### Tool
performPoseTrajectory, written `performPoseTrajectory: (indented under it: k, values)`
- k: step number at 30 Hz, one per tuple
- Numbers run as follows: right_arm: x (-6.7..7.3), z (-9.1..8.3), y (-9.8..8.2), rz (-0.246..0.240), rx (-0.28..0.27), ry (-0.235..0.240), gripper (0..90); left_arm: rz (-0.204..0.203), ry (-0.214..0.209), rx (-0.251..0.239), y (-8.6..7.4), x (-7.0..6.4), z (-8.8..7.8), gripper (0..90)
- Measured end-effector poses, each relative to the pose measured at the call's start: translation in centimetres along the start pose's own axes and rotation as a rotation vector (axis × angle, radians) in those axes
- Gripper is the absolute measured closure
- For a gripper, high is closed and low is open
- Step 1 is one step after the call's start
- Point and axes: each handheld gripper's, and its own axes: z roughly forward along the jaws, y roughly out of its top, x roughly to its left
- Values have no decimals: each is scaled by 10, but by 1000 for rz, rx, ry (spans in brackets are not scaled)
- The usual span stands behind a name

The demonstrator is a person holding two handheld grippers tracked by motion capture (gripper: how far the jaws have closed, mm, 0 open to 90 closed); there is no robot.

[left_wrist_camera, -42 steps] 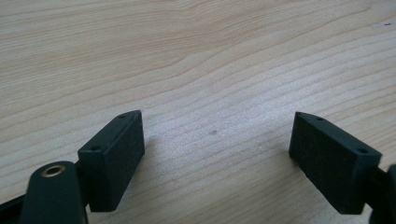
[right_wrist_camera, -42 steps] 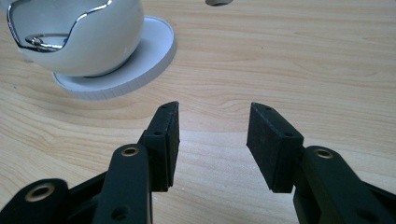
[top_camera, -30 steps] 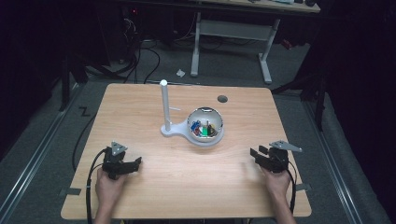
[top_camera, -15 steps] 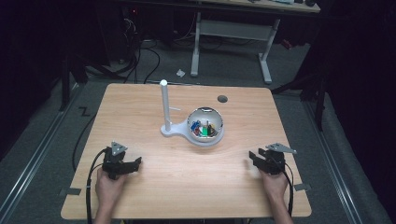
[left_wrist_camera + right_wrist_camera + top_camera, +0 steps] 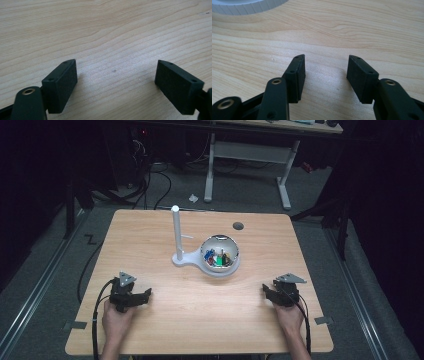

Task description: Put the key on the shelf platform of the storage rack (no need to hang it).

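Observation:
A white bowl (image 5: 220, 269) holding several small coloured items stands at the middle of the wooden table (image 5: 200, 320), joined to a white upright post (image 5: 176, 227). My left gripper (image 5: 146, 294) rests low at the near left, open, with nothing between its jaws; in the left gripper view its pads (image 5: 60, 83) stand wide apart over bare wood. My right gripper (image 5: 265, 291) rests at the near right, open and empty. In the right gripper view its pads (image 5: 297, 75) frame bare wood, and the bowl's white rim (image 5: 247, 6) shows at the top left.
A dark round hole (image 5: 238, 225) sits in the table's far right part. Beyond the table stand a white-legged desk (image 5: 250, 150) and loose cables (image 5: 150, 180) on the floor. Cables trail from both grippers toward the near edge.
My right gripper has shifted slightly inward and lower toward the table. The left gripper has stayed put.

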Motion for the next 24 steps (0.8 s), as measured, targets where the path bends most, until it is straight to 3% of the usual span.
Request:
performPoseTrajectory:
  k: [6, 24]
  values:
    - [0, 1, 1, 3, 5, 12, 442, -2, 1, 0, 0, 0, 0, 184]
    - [0, 2, 1, 1, 5, 12, 433, 5, -3, 1, 0, 1, 0, 184]
